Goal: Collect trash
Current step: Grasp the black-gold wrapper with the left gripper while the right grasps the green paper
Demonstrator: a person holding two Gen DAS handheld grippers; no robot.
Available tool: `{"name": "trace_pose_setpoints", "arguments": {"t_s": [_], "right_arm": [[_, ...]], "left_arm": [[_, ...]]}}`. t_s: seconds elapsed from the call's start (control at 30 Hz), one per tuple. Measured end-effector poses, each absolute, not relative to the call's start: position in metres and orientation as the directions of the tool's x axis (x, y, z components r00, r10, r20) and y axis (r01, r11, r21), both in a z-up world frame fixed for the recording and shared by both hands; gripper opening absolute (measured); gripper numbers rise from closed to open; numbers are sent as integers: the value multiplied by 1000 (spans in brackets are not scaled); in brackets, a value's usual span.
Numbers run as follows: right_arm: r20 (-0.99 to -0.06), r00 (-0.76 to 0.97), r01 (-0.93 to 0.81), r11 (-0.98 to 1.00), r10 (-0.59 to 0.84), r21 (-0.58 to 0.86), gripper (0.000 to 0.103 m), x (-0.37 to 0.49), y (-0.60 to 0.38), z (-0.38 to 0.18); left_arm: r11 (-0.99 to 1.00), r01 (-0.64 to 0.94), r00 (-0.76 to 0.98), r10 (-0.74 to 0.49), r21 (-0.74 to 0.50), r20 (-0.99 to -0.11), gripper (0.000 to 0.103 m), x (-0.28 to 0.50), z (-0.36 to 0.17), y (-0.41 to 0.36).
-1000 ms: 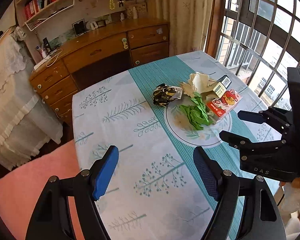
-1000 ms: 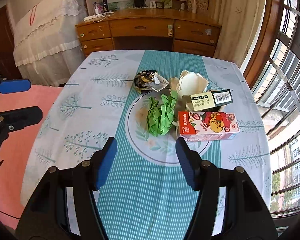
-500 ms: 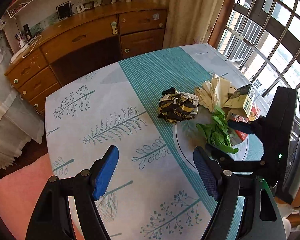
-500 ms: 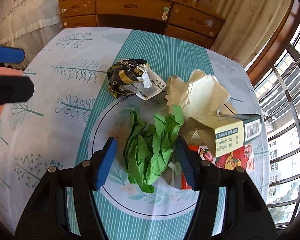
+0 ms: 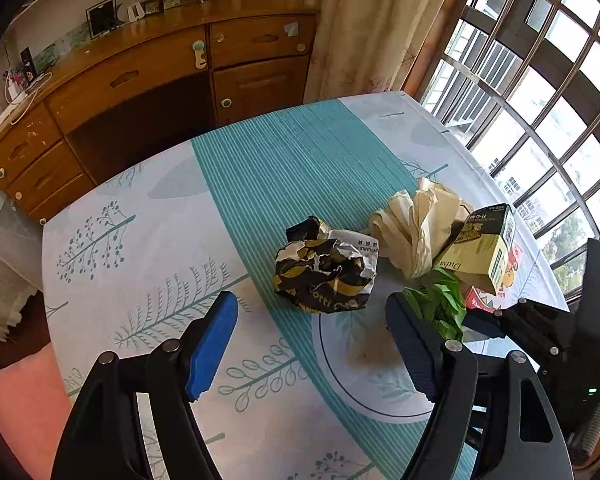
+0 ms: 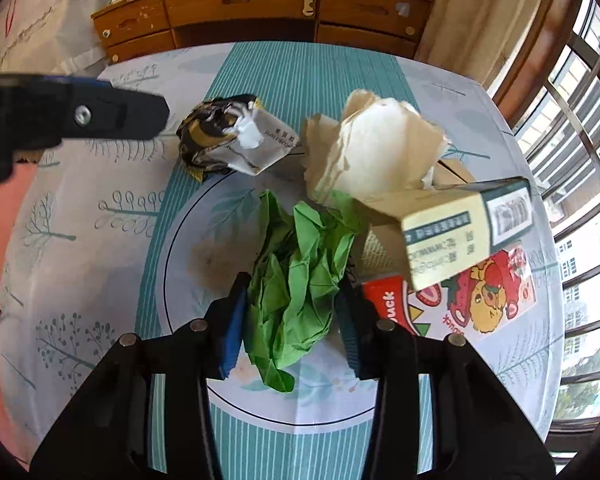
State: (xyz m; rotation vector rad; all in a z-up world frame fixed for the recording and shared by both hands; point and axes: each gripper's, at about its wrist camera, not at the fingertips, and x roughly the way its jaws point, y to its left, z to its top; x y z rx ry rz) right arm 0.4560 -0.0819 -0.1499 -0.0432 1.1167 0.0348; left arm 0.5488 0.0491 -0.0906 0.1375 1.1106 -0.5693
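Observation:
Trash lies on a table with a teal patterned cloth [image 5: 292,168]. A crumpled black-and-gold wrapper [image 5: 326,270] [image 6: 224,140] lies just ahead of my open, empty left gripper [image 5: 312,344]. My right gripper [image 6: 290,318] has its jaws on both sides of a crumpled green paper [image 6: 300,276], narrowed but not clearly pinching it. Beside it are a cream paper wad [image 6: 376,152] [image 5: 418,222], a cream-and-green carton [image 6: 464,228] [image 5: 484,250] and a red strawberry drink box [image 6: 472,300].
A wooden sideboard with drawers [image 5: 148,80] stands beyond the table's far edge. A barred window [image 5: 540,80] and curtain are to the right. A pink cushion [image 5: 20,400] lies at the table's left. The left gripper's arm [image 6: 60,114] shows in the right wrist view.
Both grippers moved forward and down toward the trash. The left closed in on the black wrapper. The right gripper's jaws came around the green paper and narrowed.

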Motion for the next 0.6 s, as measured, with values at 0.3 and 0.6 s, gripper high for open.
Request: {"name": "trace_pose_setpoints", "arguments": {"t_s": [0.3, 0.6], "right_arm": [[-874, 486, 50, 996, 35, 68, 37, 453, -105, -134], [-878, 476, 77, 992, 49, 97, 37, 437, -106, -129]], "left_arm": [[860, 488, 291, -318, -145, -902, 78, 577, -119, 14], [861, 487, 231, -290, -148, -929, 72, 591, -157, -8]]}}
